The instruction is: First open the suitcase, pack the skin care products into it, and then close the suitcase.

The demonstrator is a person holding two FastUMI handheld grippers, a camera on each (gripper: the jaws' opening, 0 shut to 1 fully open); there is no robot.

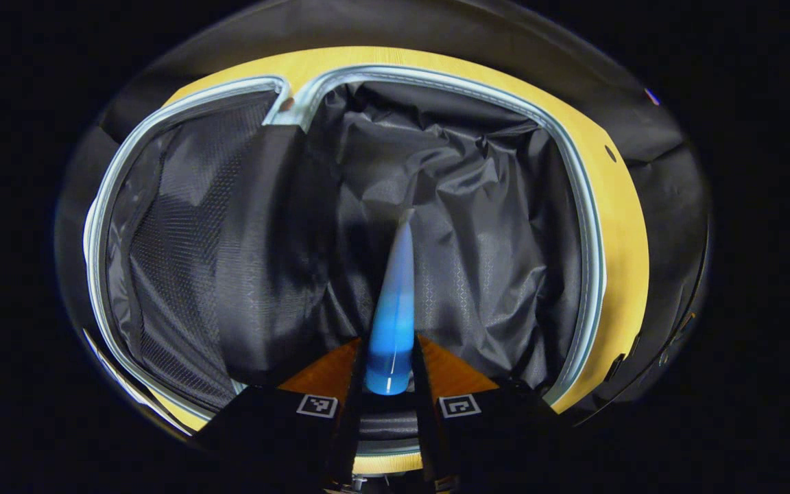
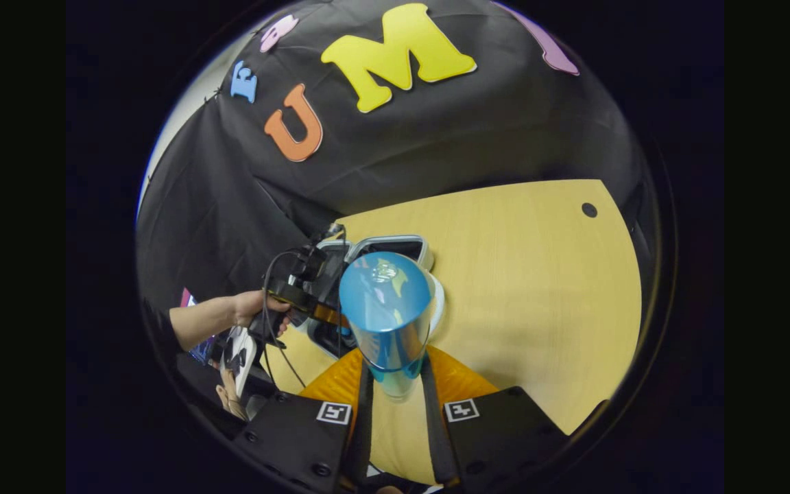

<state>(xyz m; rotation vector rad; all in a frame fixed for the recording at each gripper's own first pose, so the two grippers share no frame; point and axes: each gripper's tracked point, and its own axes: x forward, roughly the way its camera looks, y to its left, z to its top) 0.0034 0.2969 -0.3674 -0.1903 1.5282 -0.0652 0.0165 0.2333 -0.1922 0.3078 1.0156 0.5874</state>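
Suitcase [image 1: 594,206] lies wide open on the wooden table [image 1: 625,261], and its dark shiny lining [image 1: 491,261] shows inside. A mesh pocket [image 1: 175,274] sits on one side. The left gripper [image 1: 391,384] hangs just above the open case. Its two fingers squeeze a blue tube [image 1: 395,309] between them, and the tube points down into the case.

In the right gripper view, the right gripper [image 2: 395,384] squeezes a blue bottle [image 2: 388,309] with both fingers. The bottle stands up above the table [image 2: 539,288]. Farther off, a hand [image 2: 258,309] holds the left gripper [image 2: 319,295] over the suitcase [image 2: 395,243], which is partly hidden behind the bottle.
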